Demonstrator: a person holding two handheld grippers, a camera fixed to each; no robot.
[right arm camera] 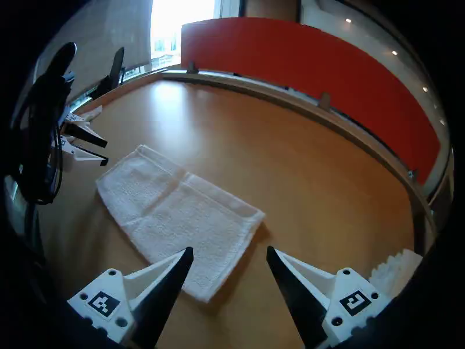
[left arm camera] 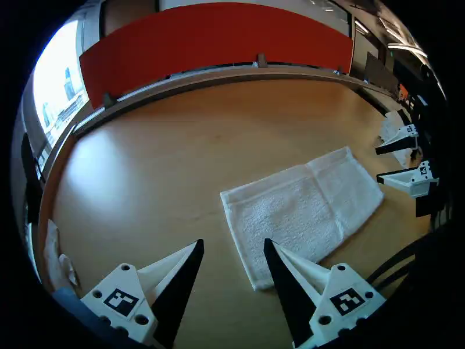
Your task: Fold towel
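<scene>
towel (left arm camera: 302, 209): white terry, lying flat on the wooden table (left arm camera: 174, 151). A raised edge runs across it, so I'd say one layer is already lapped over. Outline is a rough rectangle, corners not quite square.
left gripper (left arm camera: 232, 250): at one short end of the towel, jaws spread wide, nothing between them. One fingertip overlaps the towel's near corner in the left gripper view. Can't tell if it touches or hovers.
right gripper (right arm camera: 228, 256): at the opposite end of the towel, jaws also spread wide and empty. One fingertip sits over the towel's edge. Contact not clear here either.
red divider (left arm camera: 215, 41): well beyond the towel, along the table's far edge. Not in the way.
white bundle (right arm camera: 401, 267): well apart from the towel, off to the side. Too small to tell what it is.
step: my read is between folds. One fold is done and both claws are lined up at the ends for the next pinch. Nothing gripped yet.
next move: each claw needs to drop onto a corner at its own end and close on all the layers, not just the top one. Then lift one end and carry it across to meet the other, edges aligned.
risk: terry is limp. Catching only the top layer would undo the existing fold.
</scene>
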